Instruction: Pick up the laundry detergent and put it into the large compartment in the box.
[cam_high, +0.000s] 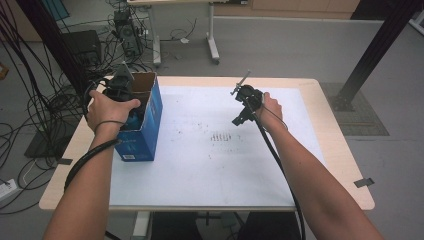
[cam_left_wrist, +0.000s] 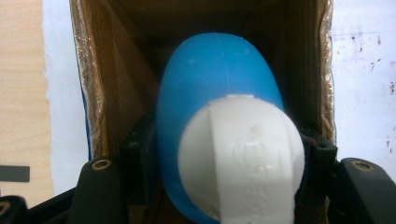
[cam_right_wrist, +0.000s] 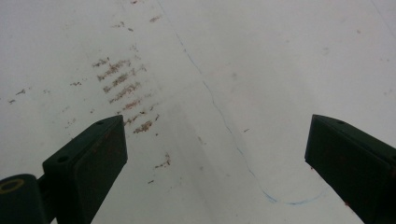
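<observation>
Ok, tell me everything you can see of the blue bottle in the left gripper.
The bottle has a smooth, rounded blue body that looks like glossy plastic, with a faint seam down its middle, and a wide white ridged cap facing the camera. It sits inside the open cardboard box, body pointing down into it. The left gripper is shut on it, jaws pressing both sides near the cap. In the high view a bit of blue shows at the box's mouth under the left hand.

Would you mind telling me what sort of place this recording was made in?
Most likely a lab or workshop: loose cables lie on the grey floor, electronic equipment stands behind, and black frame posts flank a white-topped table.
</observation>
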